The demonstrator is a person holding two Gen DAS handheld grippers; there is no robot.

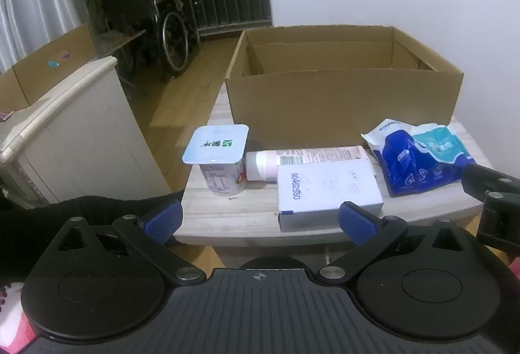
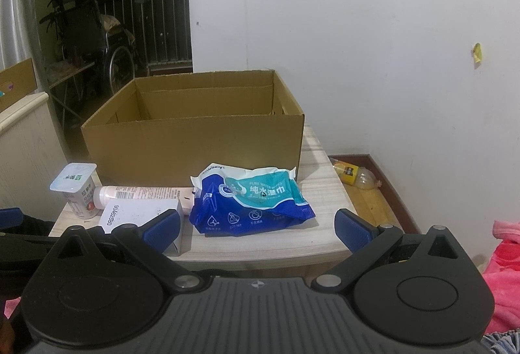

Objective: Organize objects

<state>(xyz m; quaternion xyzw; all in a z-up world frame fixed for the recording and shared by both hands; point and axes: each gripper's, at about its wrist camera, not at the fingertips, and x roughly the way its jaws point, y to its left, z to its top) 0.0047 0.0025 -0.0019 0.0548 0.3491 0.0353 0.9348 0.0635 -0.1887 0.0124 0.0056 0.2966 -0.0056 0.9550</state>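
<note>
An open cardboard box (image 1: 341, 100) (image 2: 195, 142) stands at the back of a small pale wood table (image 1: 240, 214) (image 2: 318, 178). In front of it, left to right, are a yogurt cup (image 1: 221, 155) (image 2: 76, 188), a pink-white tube lying on its side (image 1: 308, 157) (image 2: 143, 193), a small white carton (image 1: 328, 194) (image 2: 143, 216) and a blue wet-wipes pack (image 1: 419, 159) (image 2: 253, 201). My left gripper (image 1: 260, 219) is open and empty at the table's front edge, before the carton. My right gripper (image 2: 256, 227) is open and empty before the wipes pack.
A white cabinet (image 1: 65, 139) stands left of the table. A wheelchair (image 1: 162, 25) and a railing are behind. A plastic bottle (image 2: 356, 177) lies on the floor at the right by the white wall. Pink cloth (image 2: 503, 256) is at the lower right.
</note>
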